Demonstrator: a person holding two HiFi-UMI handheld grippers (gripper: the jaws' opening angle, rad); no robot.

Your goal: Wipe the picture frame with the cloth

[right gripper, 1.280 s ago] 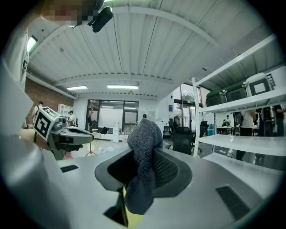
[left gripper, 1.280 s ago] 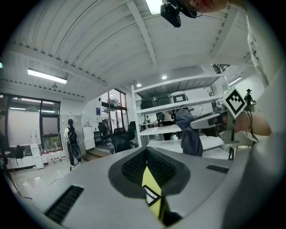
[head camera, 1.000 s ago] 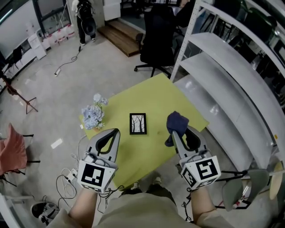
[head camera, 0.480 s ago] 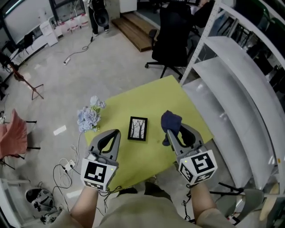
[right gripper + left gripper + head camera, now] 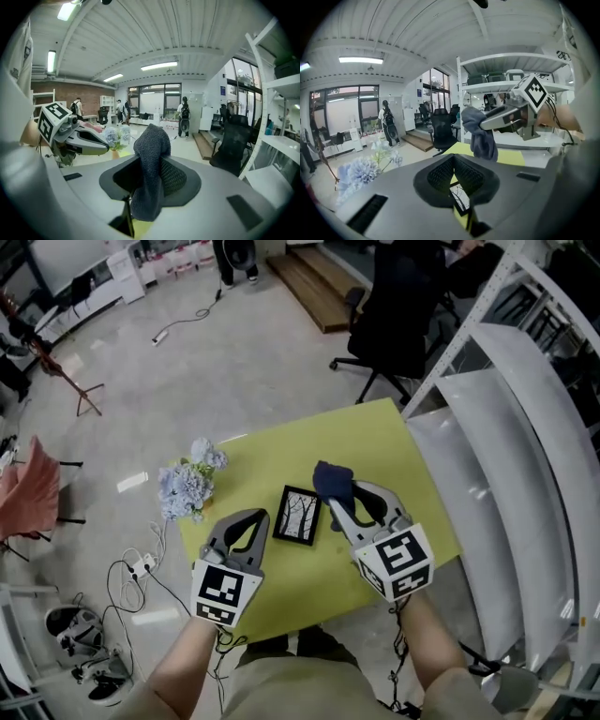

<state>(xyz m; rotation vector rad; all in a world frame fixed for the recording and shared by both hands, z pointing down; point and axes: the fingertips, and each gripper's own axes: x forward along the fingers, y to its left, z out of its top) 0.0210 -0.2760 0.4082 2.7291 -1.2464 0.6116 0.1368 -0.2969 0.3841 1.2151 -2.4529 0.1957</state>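
While left claw (image 5: 252, 516) is closed, right claw (image 5: 337, 503) pinches cloth (image 5: 332, 480) beside picture frame (image 5: 298, 516)

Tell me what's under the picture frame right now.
The picture frame lies flat on the yellow-green table, only tabletop showing around it. Anything directly beneath is covered by the frame. The cloth in the right gripper hangs near its far right corner.

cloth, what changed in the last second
The right gripper, shut on the cloth, moved left until the cloth hangs by the picture frame's top right corner. The left gripper stayed shut and empty; the frame still lies flat on the table.
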